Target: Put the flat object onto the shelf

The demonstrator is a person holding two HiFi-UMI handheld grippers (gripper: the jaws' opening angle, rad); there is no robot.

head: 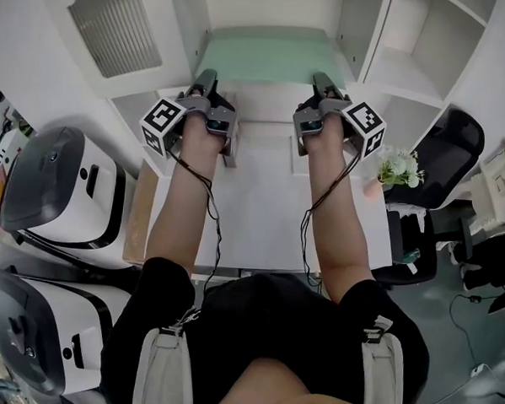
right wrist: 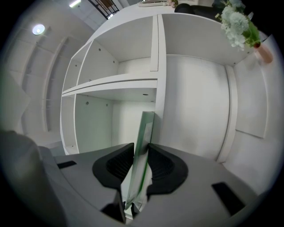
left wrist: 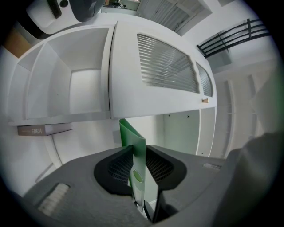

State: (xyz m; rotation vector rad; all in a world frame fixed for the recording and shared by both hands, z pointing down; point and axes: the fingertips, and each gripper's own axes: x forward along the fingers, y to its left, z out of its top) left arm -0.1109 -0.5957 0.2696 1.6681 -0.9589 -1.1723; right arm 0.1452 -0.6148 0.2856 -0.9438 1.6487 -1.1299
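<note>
My fingers (left wrist: pixel 116 170) are dark grey with black cross-hatched pads. The flat object (head: pixel 264 54) is pale mint green, deeper green along its edge. The shelf (head: pixel 403 74) and surface (head: pixel 261 197) are white. My marker cubes (head: pixel 162 123) wear black-and-white squares.

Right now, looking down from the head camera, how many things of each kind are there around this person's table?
2 grippers: left gripper and right gripper, both clamped on the board
1 green flat board
2 white-and-black machines
1 vase of white flowers
1 black office chair
Total: 7
</note>
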